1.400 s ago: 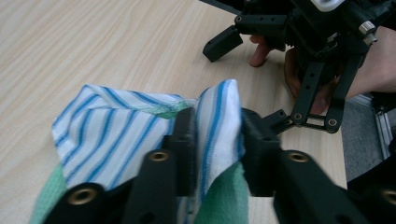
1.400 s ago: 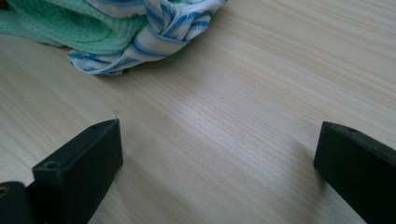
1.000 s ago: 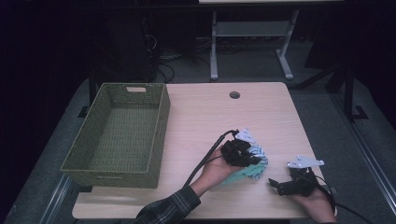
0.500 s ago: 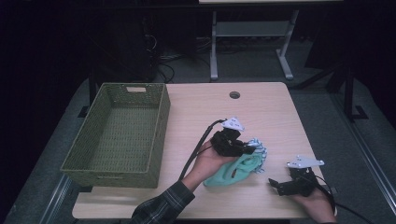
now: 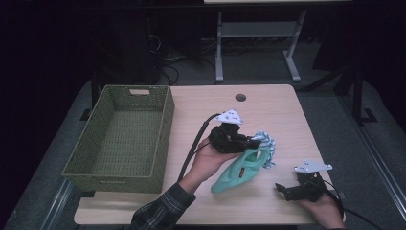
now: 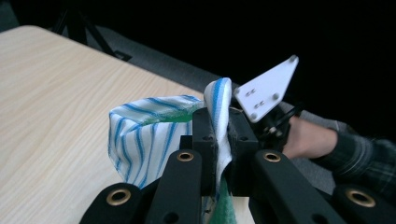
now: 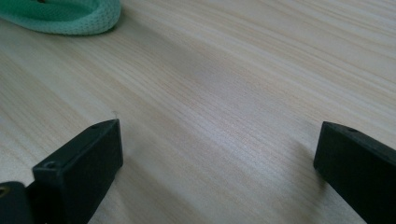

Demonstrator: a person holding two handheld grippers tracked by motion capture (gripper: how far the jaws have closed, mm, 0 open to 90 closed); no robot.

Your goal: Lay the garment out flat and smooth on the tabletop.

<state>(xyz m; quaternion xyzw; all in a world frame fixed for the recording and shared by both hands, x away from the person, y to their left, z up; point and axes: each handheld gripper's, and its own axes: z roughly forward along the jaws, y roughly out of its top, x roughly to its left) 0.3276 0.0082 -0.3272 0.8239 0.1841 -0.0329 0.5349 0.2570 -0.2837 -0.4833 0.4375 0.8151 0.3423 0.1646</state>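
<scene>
Wooden table [image 5: 268, 105] first, with the green wicker basket [image 5: 124, 139] sitting empty on its left side. Mint-green sock [image 5: 237, 172] and striped cloth [image 6: 144, 135] dangling mid-table — left gripper [image 5: 246, 141] clamped tight on the striped fabric. Right gripper [image 5: 287, 190] parked near the front edge, jaws wide, nothing in them. Best to lift high enough to clear the basket rim before swinging over — no snagging.

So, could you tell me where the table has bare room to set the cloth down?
Bare wood runs between the green basket and the left gripper, and across the far half around the round hole. It is crowded near the right gripper, where the cloth hangs.
</scene>
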